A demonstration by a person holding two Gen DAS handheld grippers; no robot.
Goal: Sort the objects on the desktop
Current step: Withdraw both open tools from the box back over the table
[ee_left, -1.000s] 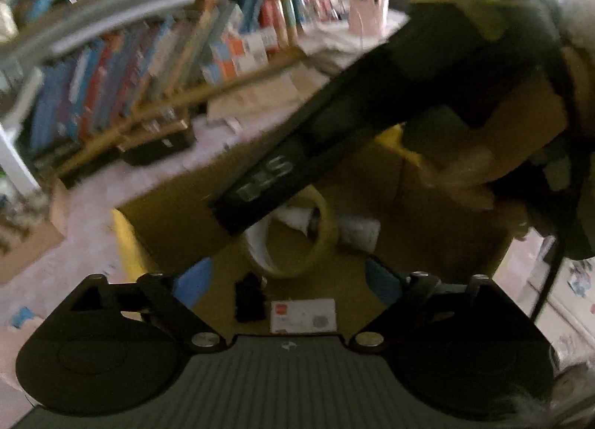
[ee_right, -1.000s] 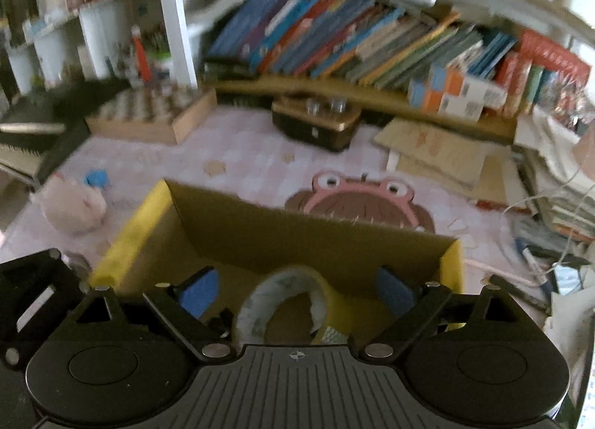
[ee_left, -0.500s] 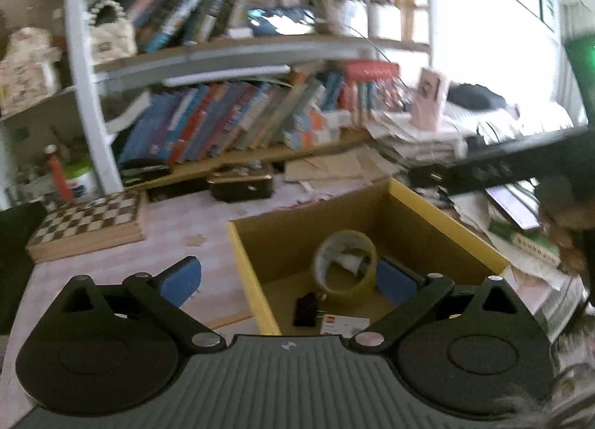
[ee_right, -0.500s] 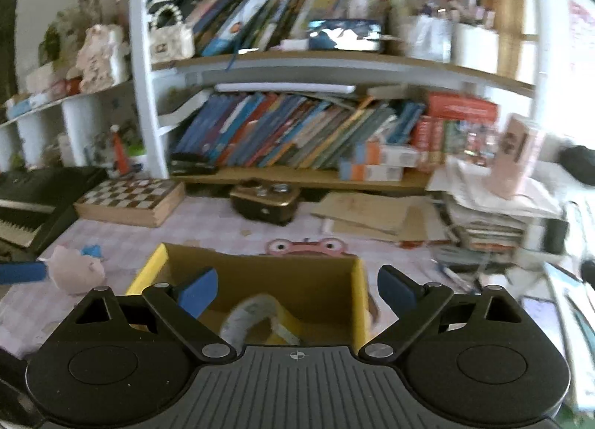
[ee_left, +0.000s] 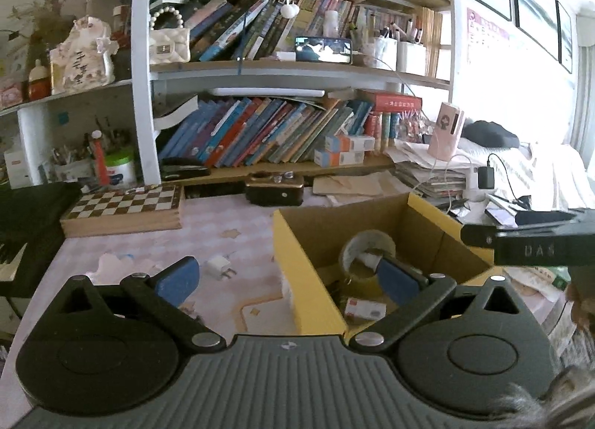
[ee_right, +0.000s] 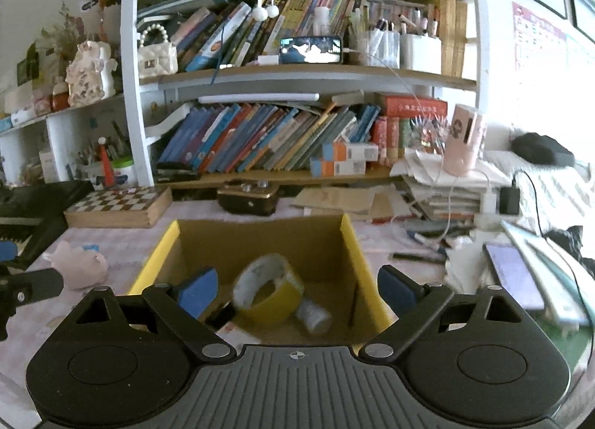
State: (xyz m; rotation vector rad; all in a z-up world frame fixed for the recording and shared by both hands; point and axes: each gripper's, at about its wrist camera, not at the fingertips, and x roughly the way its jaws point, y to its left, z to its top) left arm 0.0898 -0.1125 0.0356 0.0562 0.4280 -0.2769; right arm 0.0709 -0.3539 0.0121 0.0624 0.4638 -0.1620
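I've got the cardboard box (ee_right: pixel 260 239) dead ahead of my right hand-held gripper (ee_right: pixel 297 289), its yellow flaps folded out, and inside it the yellow tape roll (ee_right: pixel 266 289) tipped on its edge, a small white bottle (ee_right: pixel 314 315) lying at its 4 o'clock and a white card (ee_left: pixel 364 309) nearer my side. Both of my tools are empty: the right one's blue pads are spread wide over the box mouth, and the left hand-held gripper (ee_left: pixel 288 280) is spread too, one pad over the tabletop (ee_left: pixel 238 224), the other over the box.

Still loose, I reckon: the white plug adapter (ee_left: pixel 220 266) at 10 o'clock from the box's near corner in the left view, and the pink plush toy (ee_right: pixel 78 265) at 9 o'clock of the box in the right view.

My worry is the adapter. It's small, lying flat with its prongs out, and if I close off-centre it could skate across the tabletop. The box wall sits just beside my left tool's right pad; swing carelessly and I shove the whole box. The plush is soft, so a shallow pinch may just slip off the fabric.
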